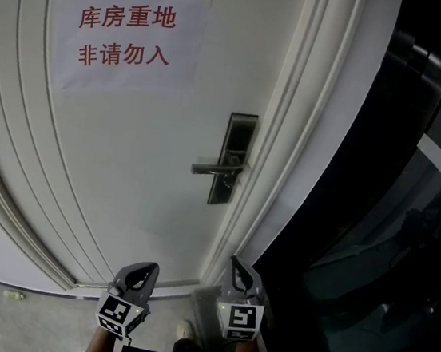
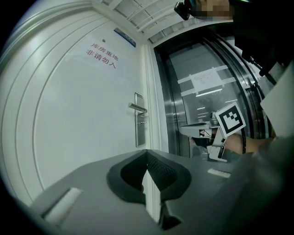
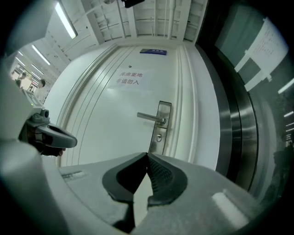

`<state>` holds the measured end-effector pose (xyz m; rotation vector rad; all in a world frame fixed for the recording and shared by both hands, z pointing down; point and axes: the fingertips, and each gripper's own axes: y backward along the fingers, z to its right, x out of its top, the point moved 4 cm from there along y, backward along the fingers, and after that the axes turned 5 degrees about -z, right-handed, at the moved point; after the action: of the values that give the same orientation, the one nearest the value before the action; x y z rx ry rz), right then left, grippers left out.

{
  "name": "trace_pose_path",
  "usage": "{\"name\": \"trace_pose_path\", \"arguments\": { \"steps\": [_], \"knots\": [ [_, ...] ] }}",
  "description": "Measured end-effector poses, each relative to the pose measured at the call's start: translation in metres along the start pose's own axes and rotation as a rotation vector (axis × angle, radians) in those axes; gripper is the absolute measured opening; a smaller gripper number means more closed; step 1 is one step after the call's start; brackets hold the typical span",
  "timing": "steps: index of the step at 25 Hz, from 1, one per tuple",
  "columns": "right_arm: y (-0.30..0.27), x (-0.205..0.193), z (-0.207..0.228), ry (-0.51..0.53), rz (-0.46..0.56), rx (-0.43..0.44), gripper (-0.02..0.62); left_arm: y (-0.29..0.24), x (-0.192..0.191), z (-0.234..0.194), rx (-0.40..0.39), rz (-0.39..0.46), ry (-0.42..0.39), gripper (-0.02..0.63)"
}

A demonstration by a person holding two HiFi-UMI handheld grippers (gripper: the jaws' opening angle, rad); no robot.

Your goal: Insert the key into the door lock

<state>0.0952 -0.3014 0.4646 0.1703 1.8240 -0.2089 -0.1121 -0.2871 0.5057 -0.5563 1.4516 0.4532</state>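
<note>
Left claw (image 2: 147, 152) and right claw (image 3: 147, 156) are pressed together, empty; no key is seen. Silver rectangular metal lock plate (image 1: 236, 159) is judged rigid; a key is best pinched at its bow.

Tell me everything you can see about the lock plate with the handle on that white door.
The lock plate is a tall, narrow rectangle of silvery metal, mounted upright near the right edge of the white door. A straight lever handle runs leftwards from its middle, lying roughly level. Below the lever sits a small round keyhole with nothing sticking out of it. Nothing touches plate or lever.
</note>
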Motion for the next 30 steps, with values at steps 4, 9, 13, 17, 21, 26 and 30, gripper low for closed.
{"name": "trace_pose_path", "arguments": {
  "steps": [4,9,13,17,21,26,30],
  "knots": [
    [0.017,-0.004,-0.003,-0.044,-0.003,0.003,0.002,0.008,0.000,0.005,-0.005,0.002,0.000,0.002],
    [0.030,-0.014,-0.013,-0.077,-0.019,0.016,0.002,0.017,-0.003,0.010,-0.007,-0.003,0.000,0.002],
    [0.037,-0.020,-0.026,-0.065,-0.033,0.048,0.002,0.023,-0.005,0.013,-0.006,-0.004,0.000,0.002],
    [0.044,-0.021,-0.037,-0.054,-0.030,0.066,0.002,0.029,-0.007,0.016,-0.006,-0.008,0.000,0.002],
    [0.052,-0.016,-0.039,-0.056,-0.022,0.068,0.002,0.034,-0.009,0.018,-0.005,-0.011,0.002,0.002],
    [0.061,-0.020,-0.043,-0.057,-0.024,0.071,0.002,0.040,-0.011,0.022,-0.004,-0.015,0.012,0.002],
    [0.066,-0.023,-0.047,-0.077,-0.032,0.088,0.002,0.044,-0.017,0.027,-0.003,-0.030,0.016,0.002]
  ]
}}
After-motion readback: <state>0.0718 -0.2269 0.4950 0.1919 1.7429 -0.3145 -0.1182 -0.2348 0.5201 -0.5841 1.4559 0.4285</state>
